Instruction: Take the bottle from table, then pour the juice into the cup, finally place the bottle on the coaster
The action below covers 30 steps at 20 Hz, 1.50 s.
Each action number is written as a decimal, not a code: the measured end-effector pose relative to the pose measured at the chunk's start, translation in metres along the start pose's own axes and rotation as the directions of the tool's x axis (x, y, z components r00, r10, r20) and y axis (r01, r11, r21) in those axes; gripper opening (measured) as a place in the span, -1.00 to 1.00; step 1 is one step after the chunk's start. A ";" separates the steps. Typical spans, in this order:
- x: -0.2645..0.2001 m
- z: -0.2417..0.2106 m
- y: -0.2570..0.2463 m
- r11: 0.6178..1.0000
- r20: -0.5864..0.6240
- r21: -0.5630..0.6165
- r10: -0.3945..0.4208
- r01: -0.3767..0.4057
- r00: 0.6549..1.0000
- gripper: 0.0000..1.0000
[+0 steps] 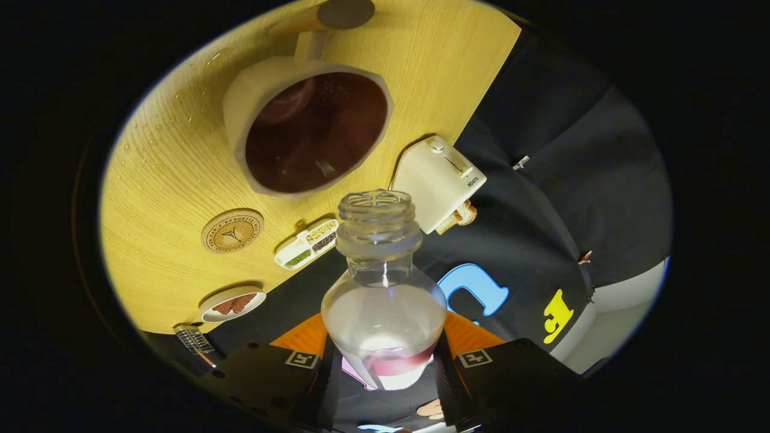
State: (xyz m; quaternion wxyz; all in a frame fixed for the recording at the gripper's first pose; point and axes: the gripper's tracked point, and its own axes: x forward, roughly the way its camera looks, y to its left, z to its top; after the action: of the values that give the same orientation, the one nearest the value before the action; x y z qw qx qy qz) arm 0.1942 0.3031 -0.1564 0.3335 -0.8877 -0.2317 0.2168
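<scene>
My gripper point(385, 367) is shut on a clear plastic bottle point(383, 300), one finger pressing on each side of its body. The bottle has no cap, and its open mouth point(376, 207) points ahead toward the cup. A little pink juice lies low in the bottle between the fingers. Just beyond the mouth stands a white cup point(310, 129) with a handle, holding dark red juice. The view is rolled, so the wooden table point(174, 180) appears tilted. A round cork coaster point(232, 230) lies on the table beside the cup, nearer to the fingers.
A white toaster point(438, 180) with bread in it stands at the table's edge by the bottle mouth. A small divided tray of seeds point(307, 242) and a small dish point(233, 304) lie along the same edge. Water drops spot the wood beside the cup.
</scene>
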 end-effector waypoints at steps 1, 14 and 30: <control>0.000 0.001 0.001 1.000 -0.001 0.009 0.002 -0.002 1.000 0.36; -0.007 -0.017 -0.002 0.955 -0.034 0.296 -0.014 0.024 0.999 0.36; -0.048 -0.068 0.011 0.484 -0.080 0.874 0.043 0.050 0.996 0.37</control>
State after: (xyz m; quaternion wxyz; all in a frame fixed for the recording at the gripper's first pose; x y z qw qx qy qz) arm 0.1954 0.2357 -0.1062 0.7487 -0.6037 -0.0759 0.2632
